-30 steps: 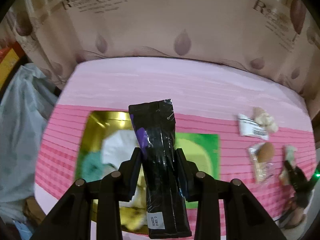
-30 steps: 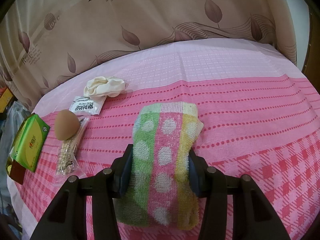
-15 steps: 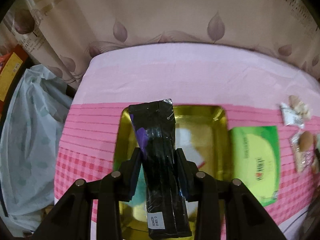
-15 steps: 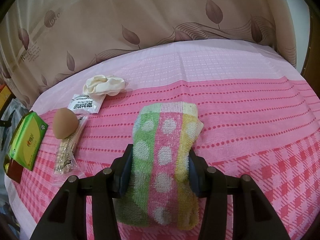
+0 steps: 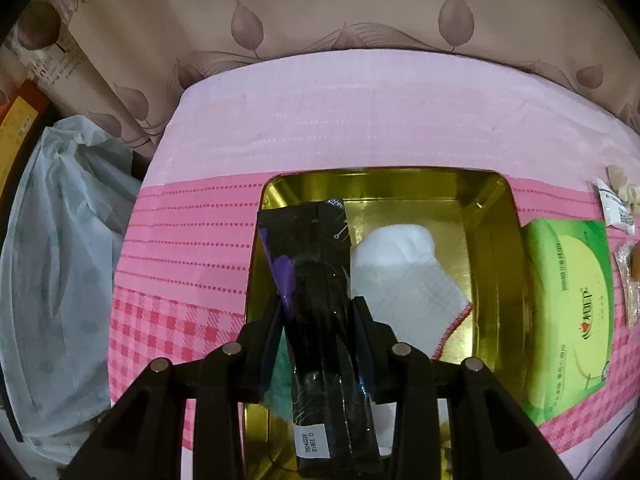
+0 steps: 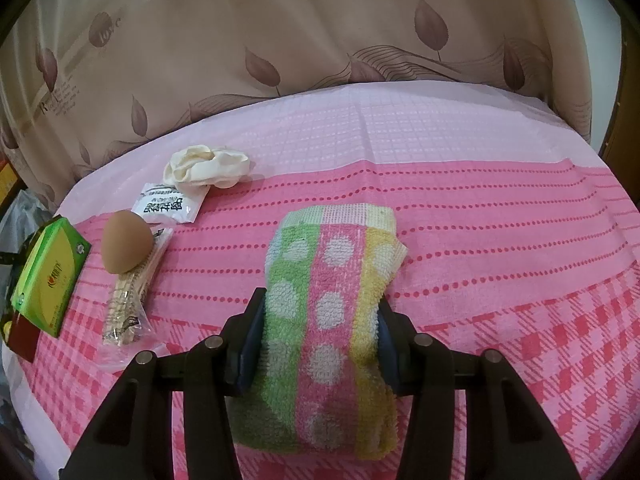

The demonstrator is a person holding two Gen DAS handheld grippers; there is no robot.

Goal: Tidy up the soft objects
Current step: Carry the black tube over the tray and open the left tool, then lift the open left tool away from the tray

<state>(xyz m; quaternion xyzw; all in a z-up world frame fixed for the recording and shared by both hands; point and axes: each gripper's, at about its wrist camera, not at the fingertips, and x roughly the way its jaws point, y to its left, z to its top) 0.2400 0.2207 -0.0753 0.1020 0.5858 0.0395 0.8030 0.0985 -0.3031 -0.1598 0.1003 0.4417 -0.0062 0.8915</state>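
A beige curtain with a brown leaf print hangs behind a bed covered with a pink sheet of stripes and checks (image 5: 192,264). On this sheet we have an open gold metal tin (image 5: 492,264), and inside it lie a white folded cloth with a red edge (image 5: 404,276) and something teal. Our left gripper (image 5: 318,312) pinches a long black glossy plastic packet with a purple mark (image 5: 316,280). The packet's long axis runs along the fingers, and its far end is over the left part of the tin, so the tin is directly under and ahead of these jaws. We judge that the coming move is to lower and release it there. Our right gripper (image 6: 318,320) clamps a folded terry towel with green, pink and yellow stripes and white dots (image 6: 332,304), above the sheet and well apart from the tin. A green tissue pack (image 5: 568,312) lies just beside the tin.
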